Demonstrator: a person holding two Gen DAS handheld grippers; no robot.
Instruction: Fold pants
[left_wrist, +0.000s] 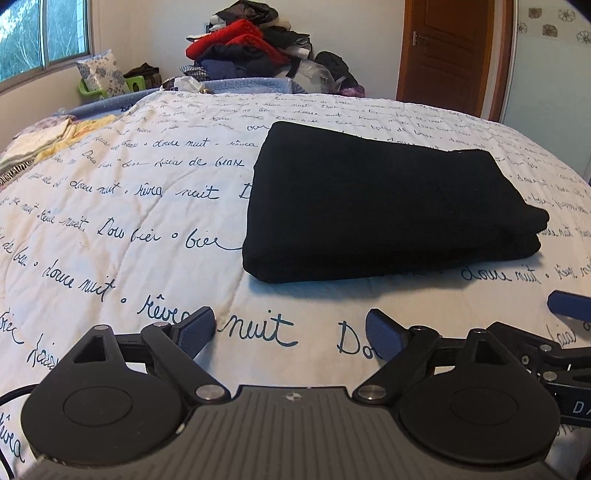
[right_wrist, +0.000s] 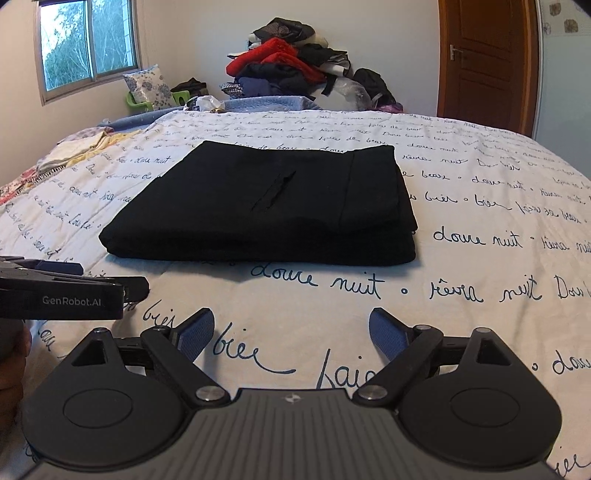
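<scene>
Left wrist: left tool (left_wrist: 291, 330) gapes wide (empty), short of pants (left_wrist: 388, 206).

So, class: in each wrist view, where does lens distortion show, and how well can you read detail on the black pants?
Left wrist view: the bed bulges into a dome, and the pants are near featureless black. Right wrist view: same fisheye curve; a pocket slit shows on the pants, with a soft shadow beneath.

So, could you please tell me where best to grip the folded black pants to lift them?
Probably the thick folded near edge of the black pants, approached low from the front: its stacked layers face the open right tongs, with white quilt between.
</scene>
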